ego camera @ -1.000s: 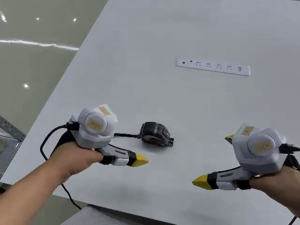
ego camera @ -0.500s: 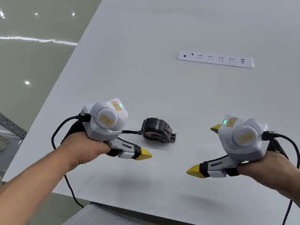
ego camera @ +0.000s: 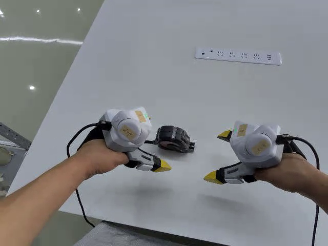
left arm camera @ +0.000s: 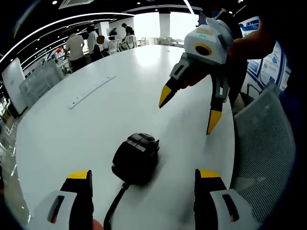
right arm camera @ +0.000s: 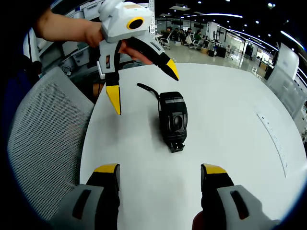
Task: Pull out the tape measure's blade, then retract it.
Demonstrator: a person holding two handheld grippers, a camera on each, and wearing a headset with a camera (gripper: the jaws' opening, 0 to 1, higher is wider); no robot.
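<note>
Head view: a black tape measure [ego camera: 174, 139] lies on its side on the white table [ego camera: 154, 61], near the front edge and between the two hand-held grippers, touched by neither. The right gripper [ego camera: 218, 156] hovers to one side of it with its yellow-tipped jaws spread apart and nothing between them, held in the person's right hand [ego camera: 287, 171]. The left hand [ego camera: 100, 156] holds the other tool just beside the case. A white power strip [ego camera: 238, 55] lies flat farther back on the table, well apart from the tape measure. Left gripper view: the left gripper [left arm camera: 143, 173] has its jaws wide apart and empty, and the tape measure lies on the table just ahead of them, roughly centred in the gap. A black wrist strap [left arm camera: 115, 211] trails from the case back toward the camera. The right gripper faces it from across the case, above the table. A grey mesh chair [left arm camera: 261, 143] stands at the table edge, and people [left arm camera: 74, 48] stand far off at the other end of the room. Right gripper view: the tape measure lies ahead of the spread jaws with its mouth end nearest, the blade's end tab [right arm camera: 176, 146] sitting at the case and the strap trailing away toward the left gripper.
</note>
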